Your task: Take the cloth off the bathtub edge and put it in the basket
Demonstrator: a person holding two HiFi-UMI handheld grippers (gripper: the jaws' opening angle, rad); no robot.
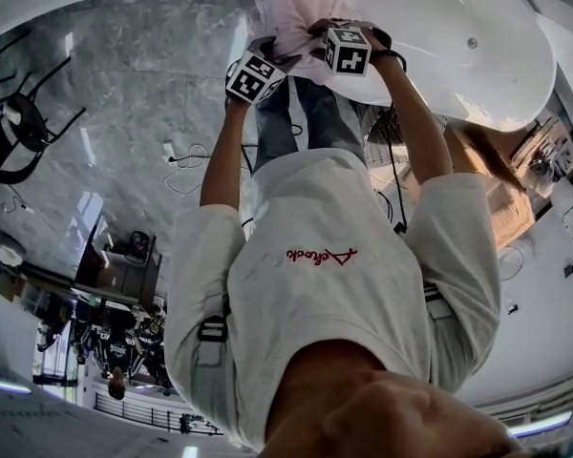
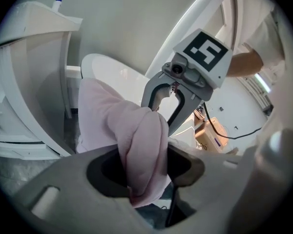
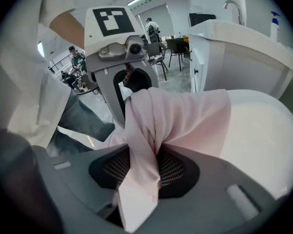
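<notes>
Head view: cloth (image 1: 288,17) bridges left tool (image 1: 267,48), right tool (image 1: 317,31)

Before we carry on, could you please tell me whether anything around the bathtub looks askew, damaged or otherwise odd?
Nothing looks damaged or spilled. The pink cloth is bunched and twisted rather than flat, only because the left hand-held gripper and the right hand-held gripper each pinch a fold of it at the bathtub.

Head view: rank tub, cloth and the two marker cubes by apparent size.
Largest to smallest:
1. tub
2. cloth, the part that shows
3. left cube and right cube: they look alike, so they are not ranked.
</notes>
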